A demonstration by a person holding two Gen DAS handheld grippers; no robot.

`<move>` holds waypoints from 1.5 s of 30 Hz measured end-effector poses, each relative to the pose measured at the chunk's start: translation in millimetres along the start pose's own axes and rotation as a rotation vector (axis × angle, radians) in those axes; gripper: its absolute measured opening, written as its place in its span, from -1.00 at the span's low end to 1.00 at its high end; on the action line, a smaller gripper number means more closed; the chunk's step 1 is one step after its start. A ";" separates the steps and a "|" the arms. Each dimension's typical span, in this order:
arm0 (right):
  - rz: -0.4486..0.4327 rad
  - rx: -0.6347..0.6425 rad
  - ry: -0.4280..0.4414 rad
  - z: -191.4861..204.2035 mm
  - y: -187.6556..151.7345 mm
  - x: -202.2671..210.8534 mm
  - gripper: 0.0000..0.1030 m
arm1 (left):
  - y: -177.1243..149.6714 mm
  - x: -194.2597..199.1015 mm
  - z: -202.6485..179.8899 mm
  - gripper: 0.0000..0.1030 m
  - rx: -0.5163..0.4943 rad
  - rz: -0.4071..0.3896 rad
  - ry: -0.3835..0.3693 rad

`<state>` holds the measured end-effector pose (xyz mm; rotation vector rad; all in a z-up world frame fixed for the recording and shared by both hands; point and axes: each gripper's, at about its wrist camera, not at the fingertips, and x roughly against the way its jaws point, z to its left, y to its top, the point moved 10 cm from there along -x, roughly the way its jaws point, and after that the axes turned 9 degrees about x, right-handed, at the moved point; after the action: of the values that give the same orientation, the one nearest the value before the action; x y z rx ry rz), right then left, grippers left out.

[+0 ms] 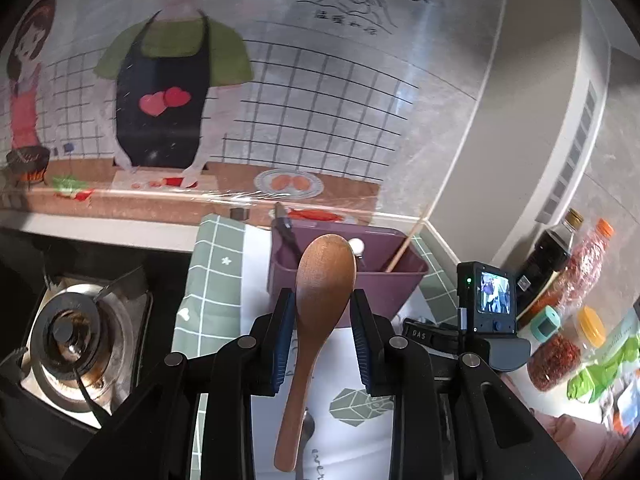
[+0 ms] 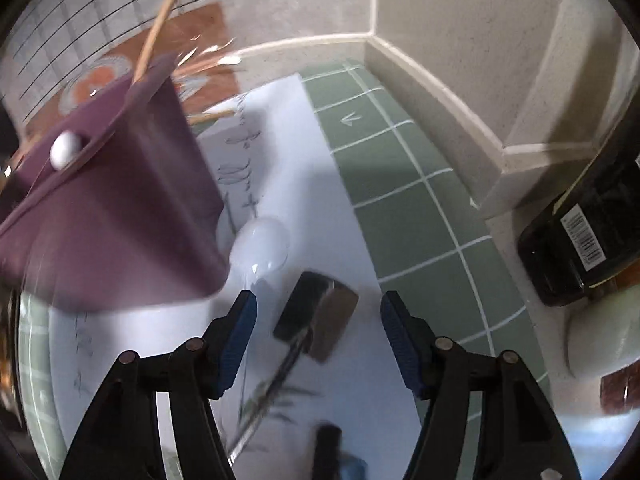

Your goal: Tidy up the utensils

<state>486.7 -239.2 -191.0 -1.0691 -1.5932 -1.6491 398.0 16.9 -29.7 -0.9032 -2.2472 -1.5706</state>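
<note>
My left gripper [image 1: 322, 312] is shut on a brown wooden spoon [image 1: 320, 292], bowl end up, held above the mat in front of a purple utensil bin [image 1: 384, 292]. The bin holds a black-handled tool [image 1: 286, 228], a white-tipped utensil [image 1: 357, 246] and a wooden chopstick [image 1: 408, 240]. My right gripper [image 2: 318, 312] is open, low over the mat beside the bin [image 2: 120, 208]. A small spatula with a dark metal head [image 2: 316, 316] lies between its fingers. A clear plastic spoon [image 2: 260, 248] lies by the bin's corner.
A gas burner [image 1: 76, 336] sits at the left. Sauce bottles [image 1: 560, 256] and spice jars [image 1: 560, 356] stand at the right, with a dark bottle [image 2: 584, 232] close to my right gripper. The green-checked mat [image 2: 400, 184] reaches the wall corner.
</note>
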 end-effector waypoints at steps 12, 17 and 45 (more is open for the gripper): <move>-0.132 0.199 0.225 7.4 -9.8 70.2 -0.94 | -12.8 9.1 5.2 -0.44 0.046 0.008 0.000; -0.129 0.213 0.227 3.4 -14.6 80.0 -0.80 | -20.5 10.2 1.8 -0.44 0.075 0.029 -0.012; -0.084 0.292 0.220 38.8 -27.1 63.0 -0.95 | -29.2 7.7 23.9 -0.74 0.076 0.072 0.032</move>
<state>437.8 -191.3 -152.1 -0.6578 -1.6846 -1.4716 377.3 34.8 -56.8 -0.9202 -2.2109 -1.4489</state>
